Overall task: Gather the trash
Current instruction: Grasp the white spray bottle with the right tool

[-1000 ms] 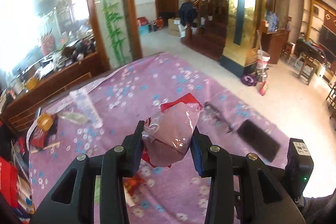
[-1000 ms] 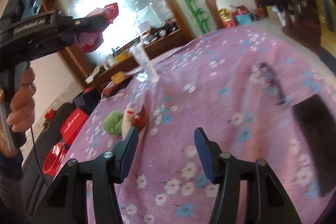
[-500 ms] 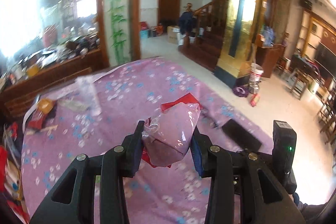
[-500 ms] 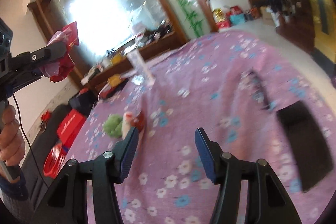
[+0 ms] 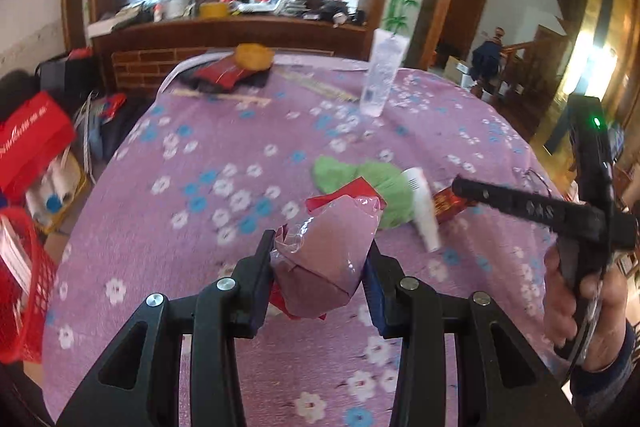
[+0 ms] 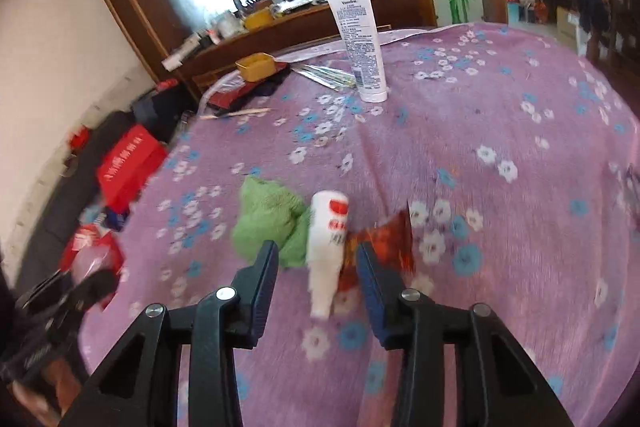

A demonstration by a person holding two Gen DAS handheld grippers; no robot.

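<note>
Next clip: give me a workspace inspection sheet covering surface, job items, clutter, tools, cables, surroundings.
Surface: purple floral tablecloth, blurred in places.
Job's things: green crumpled wad, small white bottle lying beside it, red wrapper; pink crumpled wrapper.
Clutter: upright white tube, yellow box, wooden stick.
Tools: left tool shut on the pink crumpled wrapper; right tool closing, the small white bottle between its jaws, not yet pinched.
Cables: nothing seen.
Surroundings: red basket, red box, wooden counter.
</note>
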